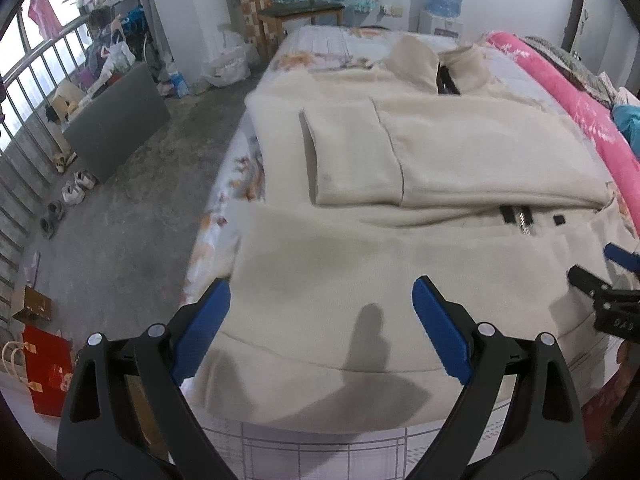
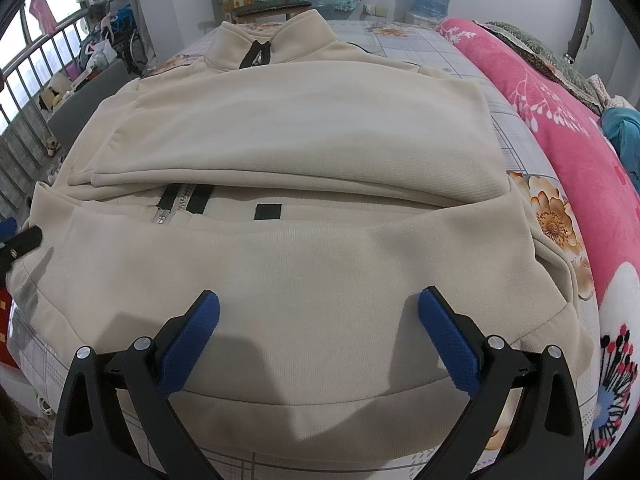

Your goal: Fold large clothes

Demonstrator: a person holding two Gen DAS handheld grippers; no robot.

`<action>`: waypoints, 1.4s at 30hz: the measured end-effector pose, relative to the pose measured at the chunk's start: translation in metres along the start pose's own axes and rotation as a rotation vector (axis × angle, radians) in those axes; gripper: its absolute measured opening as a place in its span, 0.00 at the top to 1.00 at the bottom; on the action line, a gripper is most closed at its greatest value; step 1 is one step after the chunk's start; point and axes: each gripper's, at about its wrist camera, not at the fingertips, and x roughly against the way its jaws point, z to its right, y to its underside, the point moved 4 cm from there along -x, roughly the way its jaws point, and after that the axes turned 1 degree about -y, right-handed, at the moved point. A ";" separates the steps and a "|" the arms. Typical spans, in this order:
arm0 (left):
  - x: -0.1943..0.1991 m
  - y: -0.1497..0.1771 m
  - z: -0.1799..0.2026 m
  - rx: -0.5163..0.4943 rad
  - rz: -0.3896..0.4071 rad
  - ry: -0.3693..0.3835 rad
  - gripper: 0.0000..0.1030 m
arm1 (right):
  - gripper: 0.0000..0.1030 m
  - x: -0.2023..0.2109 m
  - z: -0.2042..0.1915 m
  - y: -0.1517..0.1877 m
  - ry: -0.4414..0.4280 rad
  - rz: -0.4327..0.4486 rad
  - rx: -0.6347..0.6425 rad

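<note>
A cream zip-up jacket (image 1: 400,248) lies flat on the bed, collar at the far end, both sleeves folded across the chest. It also shows in the right wrist view (image 2: 320,248). My left gripper (image 1: 322,300) is open and empty, hovering over the hem's left part. My right gripper (image 2: 319,312) is open and empty over the hem's right part; its tip shows at the right edge of the left wrist view (image 1: 600,284). The zipper (image 2: 176,204) and a black patch (image 2: 267,212) peek out below the folded sleeves.
The bed sheet (image 1: 320,452) is checked with flowers. A pink floral blanket (image 2: 560,128) runs along the bed's right side. Left of the bed is a bare concrete floor (image 1: 132,208) with shoes, a grey board, a red bag (image 1: 46,372) and a railing. A wooden chair (image 1: 300,12) stands beyond the bed.
</note>
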 end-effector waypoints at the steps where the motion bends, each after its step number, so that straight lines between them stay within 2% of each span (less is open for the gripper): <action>1: 0.003 -0.003 0.000 -0.001 0.006 0.003 0.14 | 0.06 0.000 0.000 0.000 0.000 -0.002 0.000; 24: 0.018 -0.089 0.024 -0.094 0.139 -0.012 0.14 | 0.06 -0.002 0.000 -0.003 0.005 -0.037 -0.003; 35: 0.004 -0.105 0.021 -0.092 0.134 0.008 0.14 | 0.06 -0.004 0.000 -0.005 0.012 -0.058 -0.009; 42: -0.011 -0.107 0.024 -0.111 0.108 0.002 0.14 | 0.06 -0.003 0.000 -0.002 0.012 -0.033 -0.008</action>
